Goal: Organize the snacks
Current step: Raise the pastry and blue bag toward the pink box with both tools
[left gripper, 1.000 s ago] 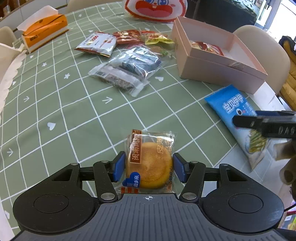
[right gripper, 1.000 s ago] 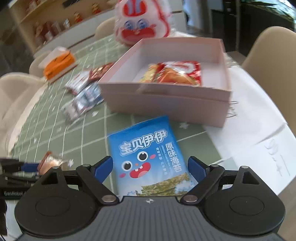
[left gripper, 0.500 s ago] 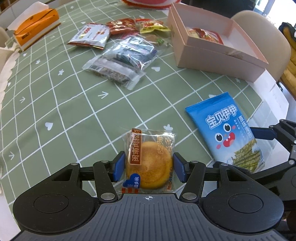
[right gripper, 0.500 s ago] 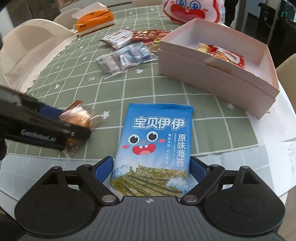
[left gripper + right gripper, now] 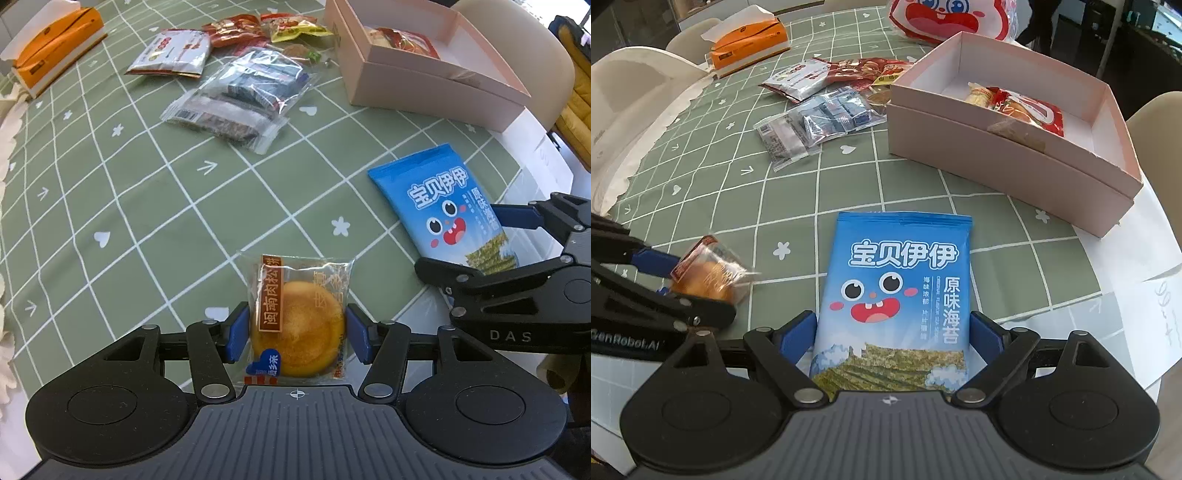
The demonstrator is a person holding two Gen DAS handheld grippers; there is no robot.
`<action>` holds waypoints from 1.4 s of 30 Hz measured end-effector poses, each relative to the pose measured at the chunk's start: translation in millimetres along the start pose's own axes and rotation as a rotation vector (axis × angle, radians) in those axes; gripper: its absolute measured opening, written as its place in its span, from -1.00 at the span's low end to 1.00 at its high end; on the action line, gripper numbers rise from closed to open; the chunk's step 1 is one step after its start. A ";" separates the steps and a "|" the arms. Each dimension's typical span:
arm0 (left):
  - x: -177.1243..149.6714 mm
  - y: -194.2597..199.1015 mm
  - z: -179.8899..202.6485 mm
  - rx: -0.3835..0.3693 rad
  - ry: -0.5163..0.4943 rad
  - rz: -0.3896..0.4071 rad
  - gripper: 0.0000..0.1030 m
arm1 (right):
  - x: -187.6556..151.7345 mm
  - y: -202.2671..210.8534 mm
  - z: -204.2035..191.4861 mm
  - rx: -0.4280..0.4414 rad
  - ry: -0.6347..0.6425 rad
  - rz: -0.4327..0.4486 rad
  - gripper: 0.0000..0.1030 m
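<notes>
— Grippers first: what does each hold?

— Left gripper (image 5: 297,334) clamps a wrapped round pastry (image 5: 301,328), blue pads against both sides. Right gripper (image 5: 893,341) has its jaws spread wide around the blue seaweed packet (image 5: 897,291), pads at its edges.

— And the box?

— Pink box (image 5: 1008,162) sits farther back on the green checked tablecloth (image 5: 849,184), one red snack bag (image 5: 1030,110) inside it; loose snack packets (image 5: 812,122) lie just left of it.

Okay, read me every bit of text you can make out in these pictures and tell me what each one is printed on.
"宝贝伊伊" and "原味海苔": blue seaweed bag, between the right gripper's jaws.
"闽南肉松饼": wrapped round cake, held by the left gripper.
"DAS": right gripper's side, left view.
"GenRobot.AI": left gripper's side, right view.
Print on the far snack packets and orange tissue box: too small to read.
</notes>
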State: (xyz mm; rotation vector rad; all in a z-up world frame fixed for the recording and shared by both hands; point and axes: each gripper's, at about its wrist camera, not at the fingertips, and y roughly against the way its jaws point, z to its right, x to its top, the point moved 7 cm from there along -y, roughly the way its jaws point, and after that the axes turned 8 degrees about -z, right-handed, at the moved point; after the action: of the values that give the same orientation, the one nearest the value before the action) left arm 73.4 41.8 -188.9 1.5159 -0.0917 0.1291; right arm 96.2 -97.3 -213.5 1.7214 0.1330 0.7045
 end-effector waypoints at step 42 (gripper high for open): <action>-33.2 16.8 40.8 -0.039 -0.088 -0.021 0.17 | -28.0 45.7 13.0 0.088 0.040 -0.001 0.51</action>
State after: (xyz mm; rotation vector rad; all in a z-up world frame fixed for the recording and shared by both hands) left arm 39.0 1.0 -174.8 1.4832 -0.1479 0.0428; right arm 67.7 -133.7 -183.6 1.7913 0.1958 0.7422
